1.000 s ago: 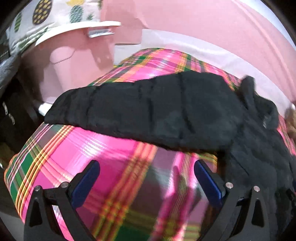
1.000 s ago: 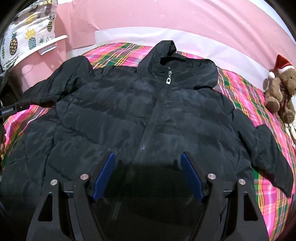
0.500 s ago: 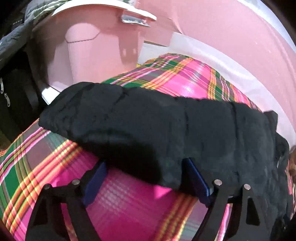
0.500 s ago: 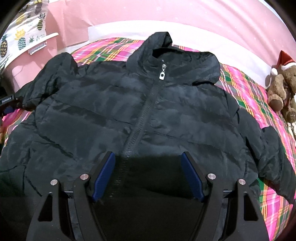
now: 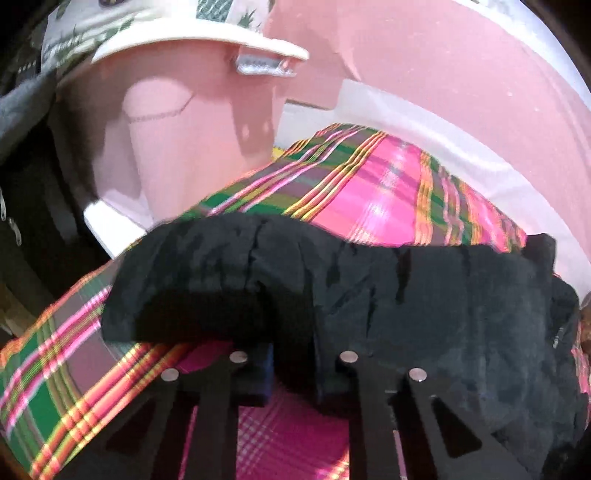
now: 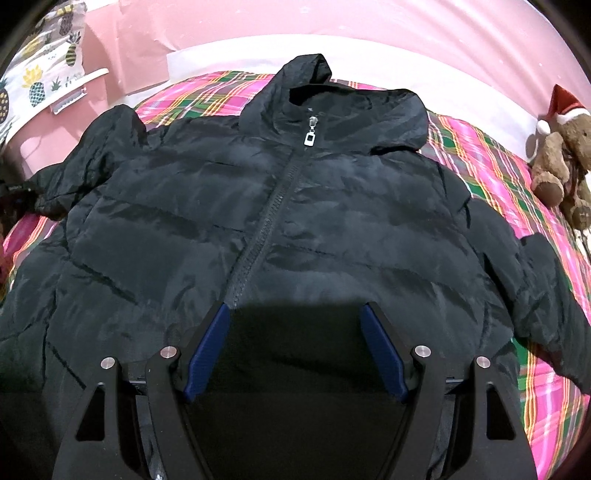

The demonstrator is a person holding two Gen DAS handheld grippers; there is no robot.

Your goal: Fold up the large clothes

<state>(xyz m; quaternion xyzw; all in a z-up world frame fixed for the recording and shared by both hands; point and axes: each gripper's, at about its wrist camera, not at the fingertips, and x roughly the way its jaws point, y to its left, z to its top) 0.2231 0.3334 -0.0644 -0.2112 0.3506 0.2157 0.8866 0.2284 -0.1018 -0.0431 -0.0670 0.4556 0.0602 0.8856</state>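
the black puffer jacket (image 6: 295, 206) lies front up and zipped across a bed with a pink plaid cover (image 6: 491, 155), hood toward the white-edged pink headboard (image 6: 332, 22). its sleeve (image 5: 332, 280) reaches almost to the cover's left edge, where a pink bedside cabinet (image 5: 177, 122) stands just beside the bed; bare plaid shows beyond the sleeve and on the far right. the left gripper (image 5: 293, 365) is closed down on the sleeve's near edge, its jaws nearly together with cloth between them. the right gripper (image 6: 295, 350) hovers wide apart over the jacket's lower front, holding nothing. a teddy bear (image 6: 561, 162) in a santa hat sits at the right edge. no writing is legible.
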